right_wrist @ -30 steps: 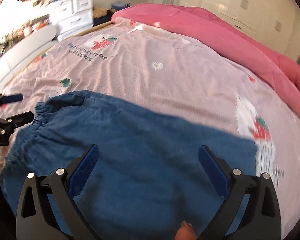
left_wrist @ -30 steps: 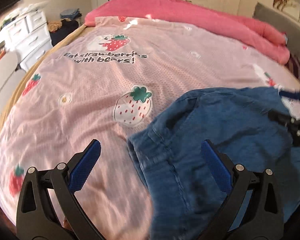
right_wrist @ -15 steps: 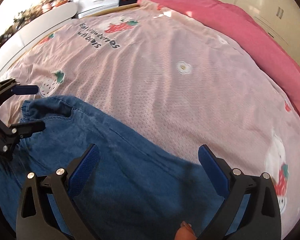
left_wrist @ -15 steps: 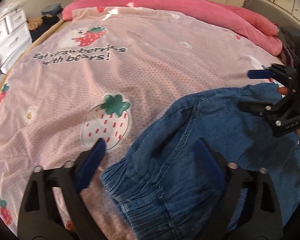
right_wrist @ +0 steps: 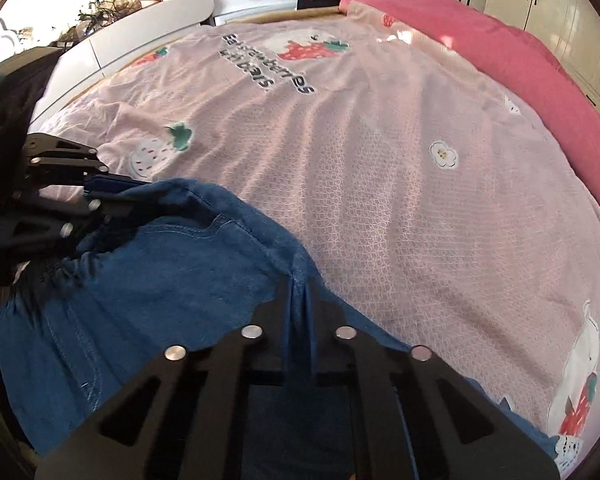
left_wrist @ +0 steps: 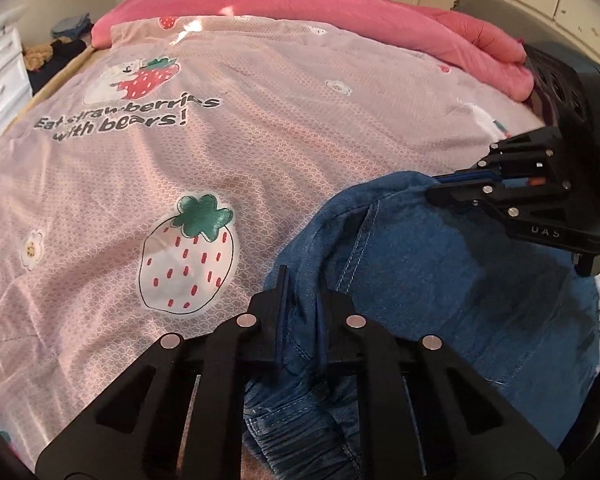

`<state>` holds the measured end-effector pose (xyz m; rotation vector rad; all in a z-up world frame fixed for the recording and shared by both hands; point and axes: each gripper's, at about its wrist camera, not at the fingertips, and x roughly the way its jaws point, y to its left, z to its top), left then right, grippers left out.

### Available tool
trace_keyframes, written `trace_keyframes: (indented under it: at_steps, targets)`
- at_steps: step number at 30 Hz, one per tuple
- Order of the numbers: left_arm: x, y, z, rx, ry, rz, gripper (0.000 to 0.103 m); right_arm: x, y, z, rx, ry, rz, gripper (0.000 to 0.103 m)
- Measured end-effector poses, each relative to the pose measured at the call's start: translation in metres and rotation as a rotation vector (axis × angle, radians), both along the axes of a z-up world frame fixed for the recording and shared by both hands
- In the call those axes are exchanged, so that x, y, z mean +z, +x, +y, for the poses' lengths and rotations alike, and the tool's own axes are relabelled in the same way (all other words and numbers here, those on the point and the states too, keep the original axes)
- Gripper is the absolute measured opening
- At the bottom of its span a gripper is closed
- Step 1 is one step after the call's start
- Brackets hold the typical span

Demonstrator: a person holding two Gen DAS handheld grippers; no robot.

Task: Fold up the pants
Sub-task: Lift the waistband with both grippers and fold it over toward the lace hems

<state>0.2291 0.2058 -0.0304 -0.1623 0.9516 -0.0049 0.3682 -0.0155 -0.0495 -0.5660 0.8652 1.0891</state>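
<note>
Two hand-held grippers pinch soft, rumpled blue denim pants (left_wrist: 440,280).

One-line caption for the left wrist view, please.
Left claw pinching the blue pants near the waistband on a pink strawberry bedspread, right claw gripping the far edge.
</note>
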Motion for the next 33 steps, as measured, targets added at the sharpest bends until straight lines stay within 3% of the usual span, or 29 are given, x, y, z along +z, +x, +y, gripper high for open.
trace_keyframes:
  at_steps: [6,14,26,33]
  targets:
    - [0.016,-0.013,-0.005,-0.021,-0.023,-0.055,0.002,0.026,-0.016,-0.028,-0.022,0.105,-0.005,0.005]
    - [0.035,-0.039,-0.032,-0.054,-0.013,-0.109,0.002,0.044,-0.052,-0.062,-0.035,0.163,-0.009,0.005]
    - [0.053,-0.105,-0.067,-0.095,-0.008,-0.171,0.000,0.057,-0.124,-0.112,-0.003,0.219,-0.005,0.005]
    - [0.051,-0.149,-0.089,-0.138,0.010,-0.156,0.000,0.048,-0.177,-0.136,0.035,0.230,0.025,0.005]
